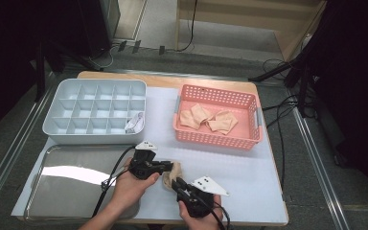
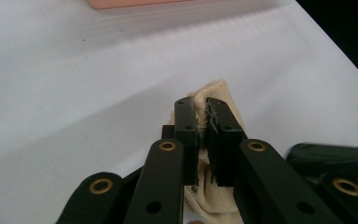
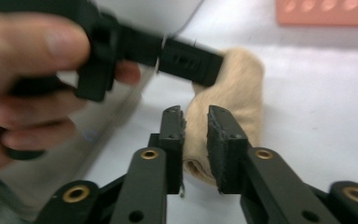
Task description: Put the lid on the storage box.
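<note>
Gripping a beige sock (image 1: 170, 175) from both ends on the white bench (image 1: 249, 167), just in front of the pink basket (image 1: 218, 138).

Left gripper (image 1: 166, 166): held level, pointing right toward the sock, hand wrapped around the body from below, forearm entering from the near edge and angled up toward the basket. Fingers (image 2: 185, 135) clenched on a fold of the sock (image 2: 216, 100), cloth pinched between them and bulging out beyond the tips.

Right gripper (image 1: 178, 184): angled up and left toward the same sock, hand cupping the body from the near side, grey plate on top tilted toward the basket. Fingers (image 3: 172, 140) drawn close around the sock's (image 3: 242, 93) nearer end, cloth sitting in the narrow gap; grasping it, though contact on the right-hand pad looks loose.

Sock lying bunched on the bench, well short of the basket, which carries more beige socks (image 1: 208, 120). Left of the basket, a grey divider tray (image 1: 96, 86) with a white rolled item (image 1: 135, 123) in its near right compartment. Nearer than that tray, a metal tray (image 1: 67, 179).
</note>
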